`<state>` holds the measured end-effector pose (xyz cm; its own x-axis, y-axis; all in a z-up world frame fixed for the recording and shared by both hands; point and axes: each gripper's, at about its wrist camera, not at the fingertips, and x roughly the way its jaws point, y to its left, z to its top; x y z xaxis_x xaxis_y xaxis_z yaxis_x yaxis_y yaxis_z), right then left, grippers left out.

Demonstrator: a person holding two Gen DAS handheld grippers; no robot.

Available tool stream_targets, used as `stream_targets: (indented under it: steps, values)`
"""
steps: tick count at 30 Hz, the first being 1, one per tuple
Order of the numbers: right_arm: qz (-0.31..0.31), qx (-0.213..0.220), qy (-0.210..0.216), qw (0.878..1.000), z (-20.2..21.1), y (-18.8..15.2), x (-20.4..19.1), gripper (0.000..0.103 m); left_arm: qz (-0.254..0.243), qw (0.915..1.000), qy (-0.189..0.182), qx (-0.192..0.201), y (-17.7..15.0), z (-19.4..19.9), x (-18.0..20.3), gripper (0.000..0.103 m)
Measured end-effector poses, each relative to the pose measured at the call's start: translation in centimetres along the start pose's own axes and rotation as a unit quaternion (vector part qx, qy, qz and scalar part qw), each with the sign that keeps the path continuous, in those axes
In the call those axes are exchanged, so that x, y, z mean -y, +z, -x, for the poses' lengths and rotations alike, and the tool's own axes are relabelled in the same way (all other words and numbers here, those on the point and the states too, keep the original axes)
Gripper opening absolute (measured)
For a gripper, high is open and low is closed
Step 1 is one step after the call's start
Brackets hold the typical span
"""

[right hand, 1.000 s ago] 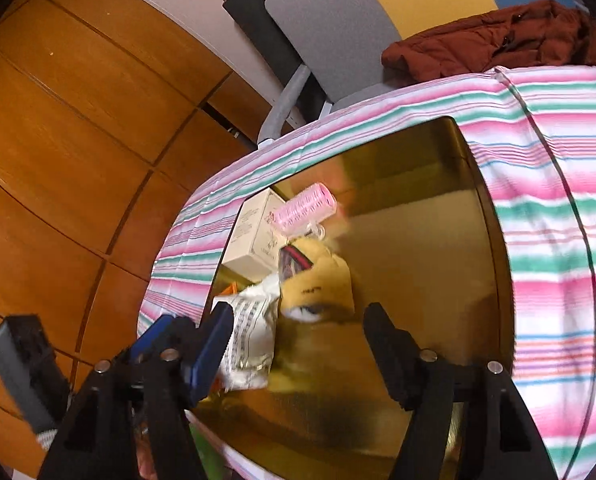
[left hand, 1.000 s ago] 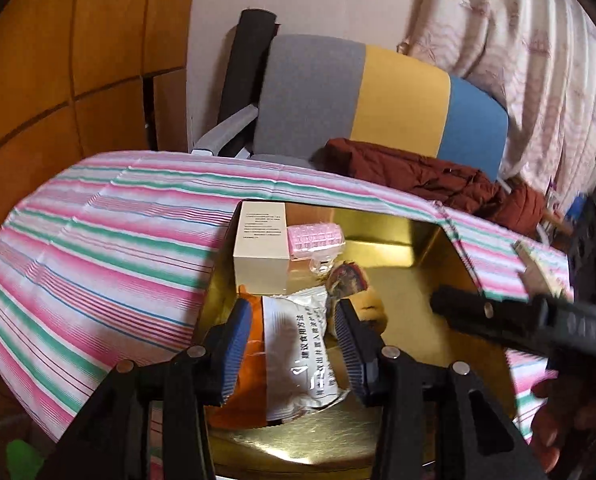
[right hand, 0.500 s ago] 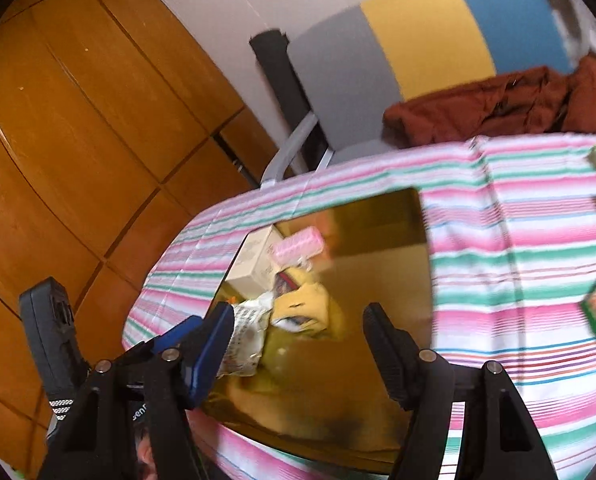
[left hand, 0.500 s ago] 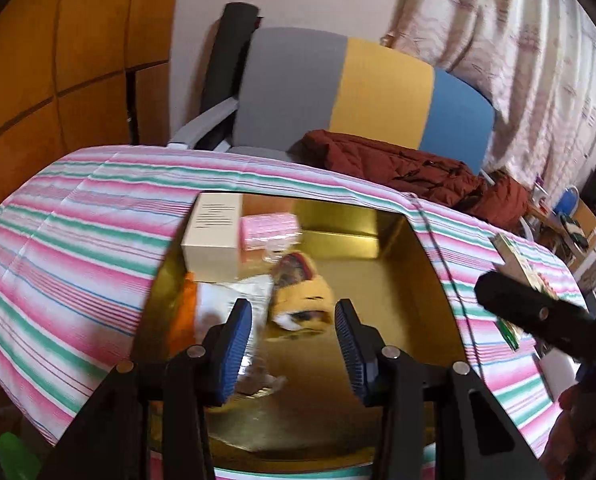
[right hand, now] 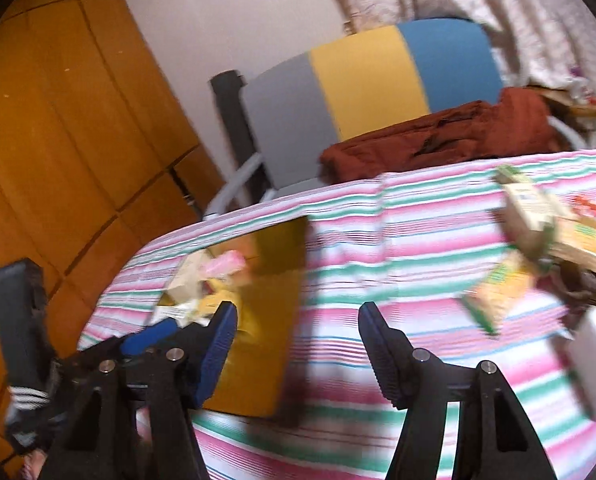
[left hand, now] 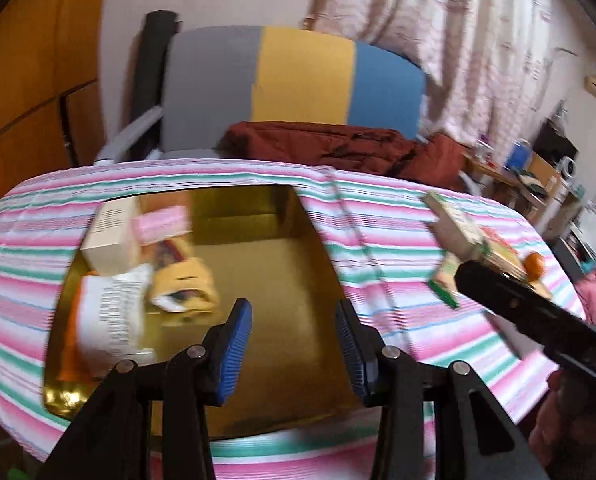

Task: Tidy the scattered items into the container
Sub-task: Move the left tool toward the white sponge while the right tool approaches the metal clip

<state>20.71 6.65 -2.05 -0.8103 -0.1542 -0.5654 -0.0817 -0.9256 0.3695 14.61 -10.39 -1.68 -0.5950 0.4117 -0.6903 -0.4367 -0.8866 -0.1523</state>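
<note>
Two hand-held grippers hang over a table draped in a cloth (left hand: pixel 202 188) of pink, green and white stripes, soft and slightly rippled. We see a shallow gold tray (left hand: pixel 282 280) sunk into the stripes, rectangular, with a shiny, mirror-like floor and low walls. At its left end lies a cluster of things: a cream cardboard box (left hand: pixel 112 236), a pink ridged cylinder (left hand: pixel 162 222) leaning beside it, a yellow fabric piece (left hand: pixel 186 284) folded loosely, and a crinkly white and orange packet (left hand: pixel 106 320) printed with small text. Well apart from the tray, on the cloth to the right, flat green and yellow cartons (left hand: pixel 462 240) lie scattered in a loose heap; in the right wrist view they are blurred (right hand: pixel 498 292).

Our left gripper (left hand: pixel 294 344) has black arms and blue ribbed pads. Its jaws stand about half apart above the bare gold floor, with nothing between them and nothing touched. Our right gripper (right hand: pixel 298 344) is built the same; its jaws are wider but closing, empty, over the cloth by the tray's right edge.

Behind the table stands a chair (left hand: pixel 298 84) upholstered in grey, yellow and blue panels, with a rumpled rust-red garment (left hand: pixel 338 148) on its seat.
</note>
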Motion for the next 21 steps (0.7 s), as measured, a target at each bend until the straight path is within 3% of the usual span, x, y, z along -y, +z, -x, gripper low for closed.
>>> stream_targets:
  steps: [8, 13, 16, 18, 21]
  values:
    - [-0.030, 0.018, -0.109, 0.993, 4.7, -1.1, 8.0, 0.063, -0.072, 0.9958, -0.055, -0.010, -0.8, -0.3, 7.2, 0.044]
    - [-0.044, 0.040, -0.184, 0.981, 7.7, -1.5, 13.0, 0.063, -0.088, 0.9927, -0.079, -0.026, -1.6, -1.0, 10.1, 0.044]
    - [-0.062, 0.025, -0.220, 0.973, 7.8, -2.4, 15.6, 0.063, -0.094, 0.9908, -0.091, -0.037, -2.1, -1.5, 11.2, 0.044]
    - [-0.081, 0.003, -0.219, 0.972, 7.3, -3.3, 16.8, 0.063, -0.098, 0.9901, -0.091, -0.042, -2.4, -1.8, 11.7, 0.044]
    - [-0.075, -0.007, -0.173, 0.982, 6.6, -4.6, 16.1, 0.064, -0.100, 0.9897, -0.091, -0.047, -2.6, -2.0, 12.0, 0.044]
